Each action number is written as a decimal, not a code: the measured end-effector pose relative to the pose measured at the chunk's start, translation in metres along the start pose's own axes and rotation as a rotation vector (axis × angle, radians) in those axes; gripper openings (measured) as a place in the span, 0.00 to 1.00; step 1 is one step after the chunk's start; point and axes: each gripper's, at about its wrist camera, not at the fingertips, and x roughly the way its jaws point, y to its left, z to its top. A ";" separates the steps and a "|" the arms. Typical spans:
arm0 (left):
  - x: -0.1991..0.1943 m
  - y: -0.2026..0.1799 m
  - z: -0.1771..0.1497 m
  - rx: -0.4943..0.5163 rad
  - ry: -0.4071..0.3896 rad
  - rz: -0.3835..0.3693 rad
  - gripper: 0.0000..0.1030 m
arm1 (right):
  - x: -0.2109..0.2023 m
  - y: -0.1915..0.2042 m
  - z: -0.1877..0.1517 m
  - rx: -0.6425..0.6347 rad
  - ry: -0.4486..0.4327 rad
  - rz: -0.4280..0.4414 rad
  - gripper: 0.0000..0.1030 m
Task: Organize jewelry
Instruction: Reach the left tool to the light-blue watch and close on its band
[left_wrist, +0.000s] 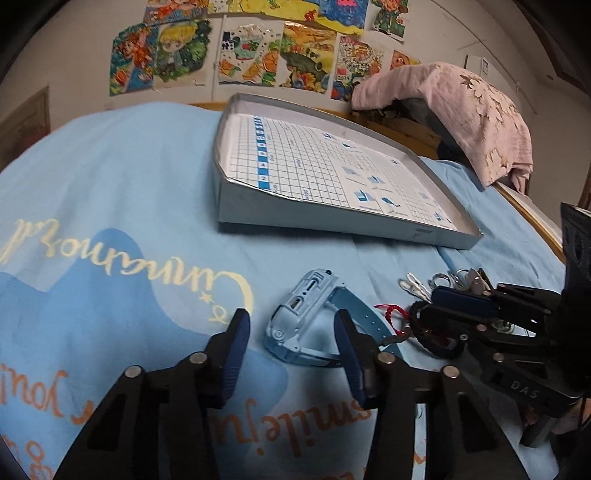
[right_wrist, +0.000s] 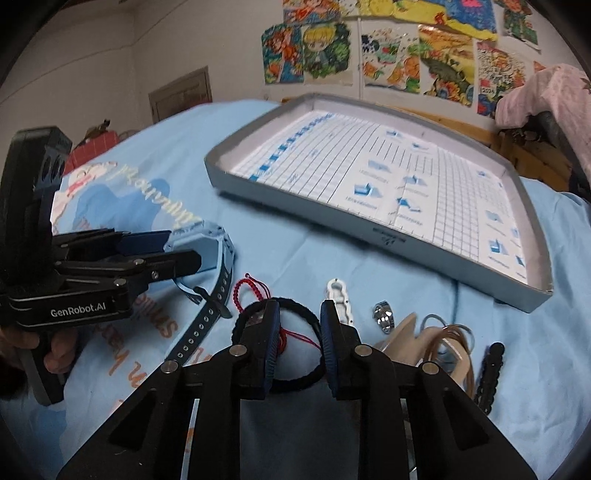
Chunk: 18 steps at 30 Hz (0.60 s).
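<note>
- Left tongs (left_wrist: 291, 332) stand part-open astride the blue watch (left_wrist: 295, 325) on the blue bedsheet (left_wrist: 110, 184), pads not yet pressing.
- Right tongs (right_wrist: 295, 332) stand narrow over the black bracelet (right_wrist: 291, 343), apparently not gripping.
- Advice: close squarely on each body, lift clear, carry to the grey tray (right_wrist: 369, 225).
- Obstacles: red cord (right_wrist: 251, 291), watch strap, ring (right_wrist: 384, 315) and clip (right_wrist: 340, 295) lie close by, 2 tongs nearly touching.
</note>
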 end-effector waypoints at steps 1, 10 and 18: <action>0.001 0.000 0.000 -0.001 0.003 -0.006 0.39 | 0.002 0.001 0.001 -0.005 0.011 0.000 0.19; 0.003 0.004 0.000 -0.020 0.025 -0.028 0.27 | 0.018 0.003 0.009 -0.038 0.128 0.008 0.19; 0.002 0.002 -0.001 -0.030 0.030 -0.022 0.24 | 0.024 0.000 0.017 -0.004 0.174 0.026 0.04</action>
